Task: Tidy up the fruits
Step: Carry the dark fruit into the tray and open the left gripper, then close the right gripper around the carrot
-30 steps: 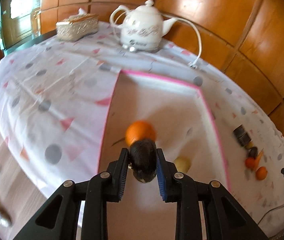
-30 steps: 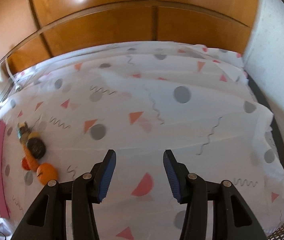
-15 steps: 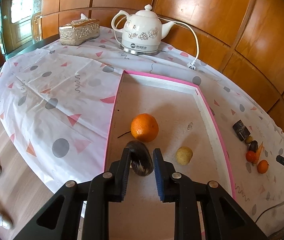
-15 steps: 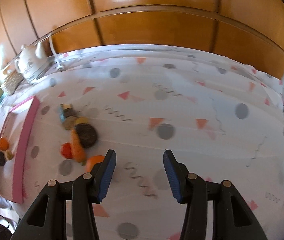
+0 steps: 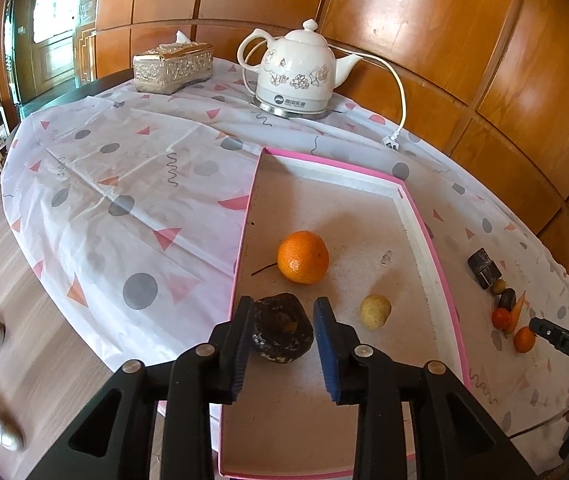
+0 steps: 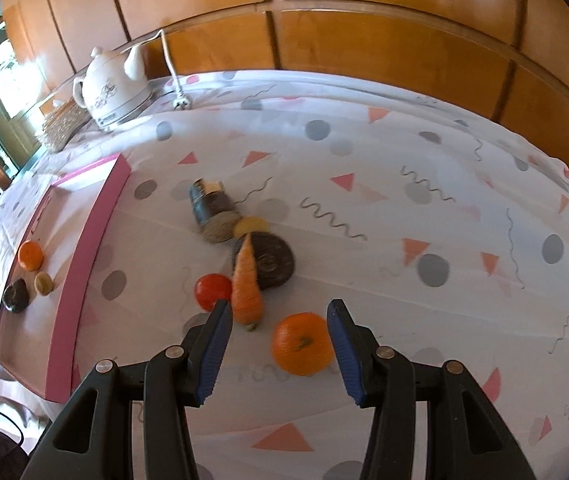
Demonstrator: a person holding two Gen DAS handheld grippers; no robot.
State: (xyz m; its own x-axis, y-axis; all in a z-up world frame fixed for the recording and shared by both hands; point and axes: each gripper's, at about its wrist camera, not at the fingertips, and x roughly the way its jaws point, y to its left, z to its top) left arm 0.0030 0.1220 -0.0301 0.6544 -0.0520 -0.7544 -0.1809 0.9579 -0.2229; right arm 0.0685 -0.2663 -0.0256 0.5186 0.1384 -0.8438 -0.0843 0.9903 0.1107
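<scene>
Dark fruit [image 5: 282, 328] sits btwn just-opened left fingers [image 5: 242, 344], in pink tray [image 5: 424, 236].

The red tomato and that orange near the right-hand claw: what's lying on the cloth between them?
In the right wrist view, a carrot lies between the tomato and the orange, its thick end nearest the right gripper.

Your left wrist camera looked steeply down, close over the near end of the pink tray [image 5: 424, 224], facing the table's far edge and the kettle [image 5: 294, 76]. Your right wrist camera looked down mid-table, tray [image 6: 84, 240] at its left. Both views shared the tray, kettle [image 6: 112, 84] and the loose produce cluster [image 5: 506, 312] [image 6: 248, 256].
</scene>
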